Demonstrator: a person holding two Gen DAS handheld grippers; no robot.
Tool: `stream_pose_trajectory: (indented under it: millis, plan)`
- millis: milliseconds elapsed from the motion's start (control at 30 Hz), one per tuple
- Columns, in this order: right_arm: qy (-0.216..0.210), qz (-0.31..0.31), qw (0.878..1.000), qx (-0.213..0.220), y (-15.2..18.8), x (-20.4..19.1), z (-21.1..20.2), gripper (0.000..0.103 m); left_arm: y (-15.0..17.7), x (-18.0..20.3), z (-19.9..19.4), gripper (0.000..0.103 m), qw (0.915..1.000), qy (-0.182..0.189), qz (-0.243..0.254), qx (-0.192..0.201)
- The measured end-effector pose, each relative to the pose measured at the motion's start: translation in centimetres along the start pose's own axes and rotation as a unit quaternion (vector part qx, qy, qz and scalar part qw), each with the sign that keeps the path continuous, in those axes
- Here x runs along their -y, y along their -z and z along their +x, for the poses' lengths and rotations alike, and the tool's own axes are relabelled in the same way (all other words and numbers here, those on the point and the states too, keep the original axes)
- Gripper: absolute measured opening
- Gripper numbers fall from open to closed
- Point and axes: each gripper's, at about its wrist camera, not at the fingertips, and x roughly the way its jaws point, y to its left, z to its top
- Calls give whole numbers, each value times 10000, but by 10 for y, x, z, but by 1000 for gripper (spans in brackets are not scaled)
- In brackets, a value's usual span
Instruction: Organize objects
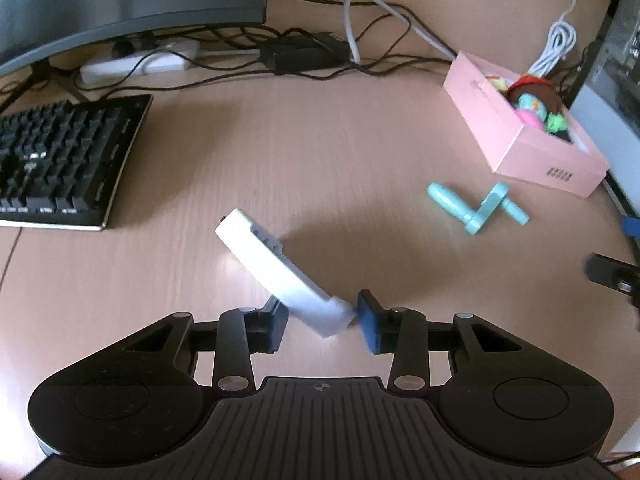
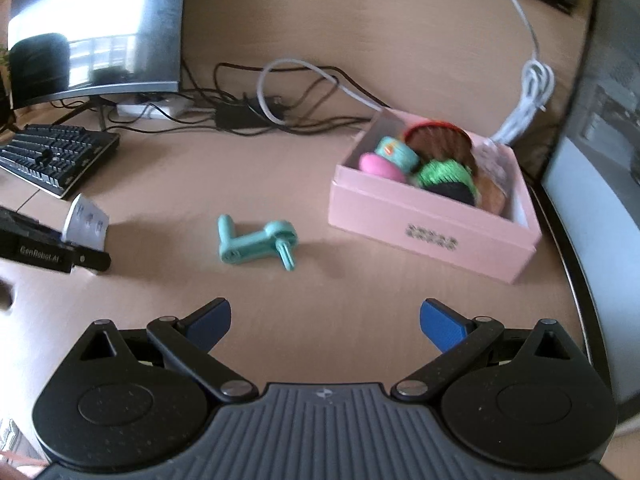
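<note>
Right wrist view is showing the right gripper [image 2: 325, 326] gaping empty nearest the teal crank handle [image 2: 256, 245], lying crosswise left of the pink box [image 2: 432, 220], while the left gripper [image 1: 322, 322] is clamping a white device [image 1: 280, 276].

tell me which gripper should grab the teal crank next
Right. The right gripper is open and empty, with the teal crank on the desk just ahead of it. The left gripper is shut on the white piece.

A light wooden desk [image 1: 320, 152] is occupied by a pink box [image 2: 432, 224], a teal crank handle [image 2: 256, 246], a black keyboard [image 1: 60, 160], a curved monitor [image 1: 120, 0] and tangled cables [image 1: 240, 52].
</note>
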Motion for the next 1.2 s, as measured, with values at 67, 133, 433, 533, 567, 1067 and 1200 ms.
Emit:
stream_pose_trajectory:
  millis: [67, 133, 433, 533, 567, 1067, 1200]
  plan:
    - [-125, -46, 9999, 42, -8, -4, 9, 101, 2, 3, -6, 27, 9999, 75, -78, 88]
    - [-247, -119, 9996, 42, -15, -10, 21, 101, 4, 8, -13, 22, 9996, 142, -135, 220]
    - [-368, -529, 9978, -155, -32, -33, 82, 101, -2, 12, -21, 20, 9985, 77, -350, 406]
    - [-392, -456, 9979, -238, -34, -33, 95, 101, -2, 13, -27, 20, 9980, 168, -397, 471]
    - [-420, -423, 9978, -277, -34, -33, 99, 100, -2, 13, -29, 20, 9979, 210, -395, 468]
    - [-596, 112, 9979, -220, -35, -10, 61, 71, -9, 28, -36, 20, 9961, 669, -90, 568]
    - [-350, 209, 9991, -90, -25, 12, 18, 71, -21, 33, -38, 20, 9942, 848, -19, 655]
